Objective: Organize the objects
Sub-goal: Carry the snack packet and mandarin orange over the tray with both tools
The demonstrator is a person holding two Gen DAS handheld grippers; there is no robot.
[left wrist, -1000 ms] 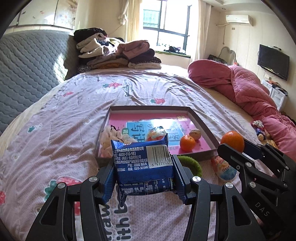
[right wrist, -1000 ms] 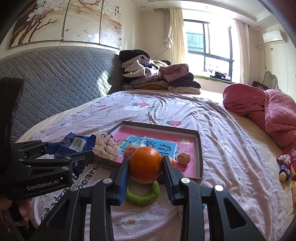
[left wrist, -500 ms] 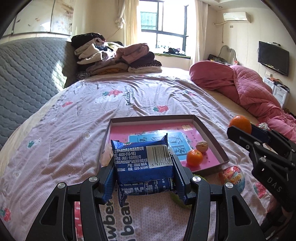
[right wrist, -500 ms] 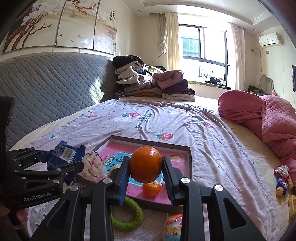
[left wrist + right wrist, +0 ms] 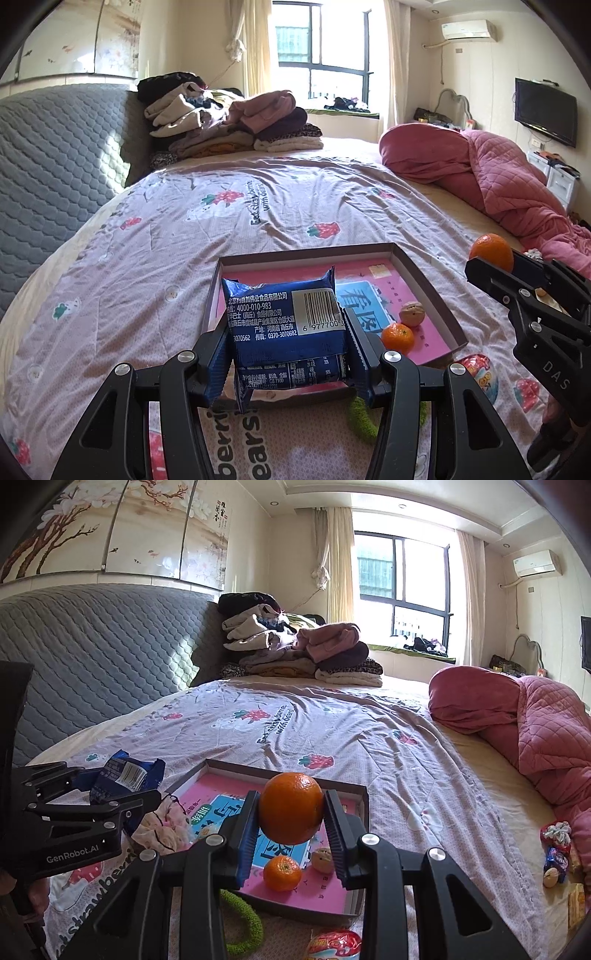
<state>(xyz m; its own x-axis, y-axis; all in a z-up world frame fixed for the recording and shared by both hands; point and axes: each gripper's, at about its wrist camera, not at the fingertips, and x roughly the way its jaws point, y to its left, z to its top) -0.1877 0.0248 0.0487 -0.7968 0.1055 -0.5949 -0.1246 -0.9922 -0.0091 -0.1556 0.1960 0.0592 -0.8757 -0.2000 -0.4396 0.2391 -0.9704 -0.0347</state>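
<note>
My left gripper (image 5: 286,341) is shut on a blue snack packet (image 5: 284,325) and holds it above the near left of a shallow pink-lined box (image 5: 430,284) on the bed. My right gripper (image 5: 291,821) is shut on a large orange (image 5: 291,806), held above the same box (image 5: 360,790). In the box lie a small tangerine (image 5: 397,336) and a walnut (image 5: 412,314); both also show in the right wrist view, the tangerine (image 5: 282,873) and the walnut (image 5: 322,860). A pale crumpled scrunchie (image 5: 159,830) lies at the box's left end.
A green ring (image 5: 243,928) and a colourful egg-shaped toy (image 5: 334,945) lie on the bedsheet in front of the box. Small snacks (image 5: 556,853) lie at the right by a pink quilt (image 5: 535,731). Folded clothes (image 5: 295,650) are piled at the headboard.
Both grippers have risen and pulled back from the box, still holding the packet and the orange. The box and its contents now sit lower and farther below them.
</note>
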